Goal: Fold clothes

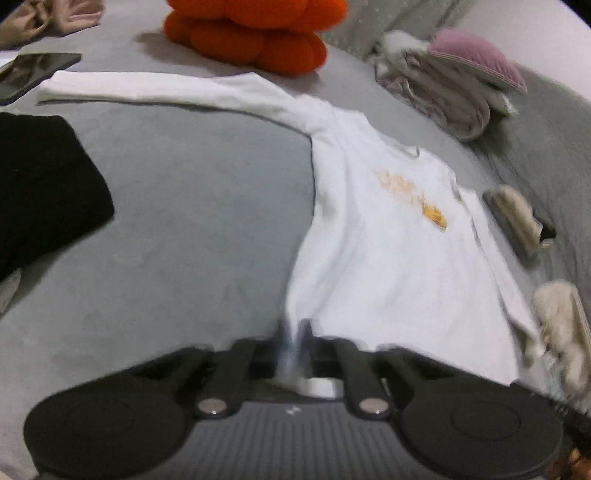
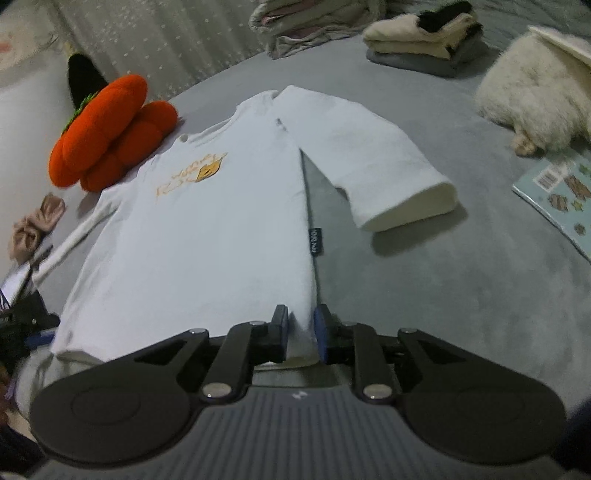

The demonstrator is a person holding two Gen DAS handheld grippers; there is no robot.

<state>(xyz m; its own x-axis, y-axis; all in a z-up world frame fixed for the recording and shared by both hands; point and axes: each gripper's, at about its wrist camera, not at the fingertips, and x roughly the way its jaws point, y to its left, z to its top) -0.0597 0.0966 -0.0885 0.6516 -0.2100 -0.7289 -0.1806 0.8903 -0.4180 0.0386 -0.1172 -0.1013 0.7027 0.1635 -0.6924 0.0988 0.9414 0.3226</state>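
Note:
A white long-sleeved shirt with an orange print lies face up on a grey bed. My left gripper is shut on its bottom left hem corner; this view is blurred. One sleeve stretches far out to the left. In the right wrist view the same shirt fills the middle, and my right gripper is shut on its bottom right hem corner, cloth pinched between the blue pads. The other sleeve lies spread to the right, cuff open.
An orange pumpkin cushion sits beyond the collar. Folded clothes are stacked at the back, a fluffy white item and a picture book lie at the right. A black garment and a phone lie left.

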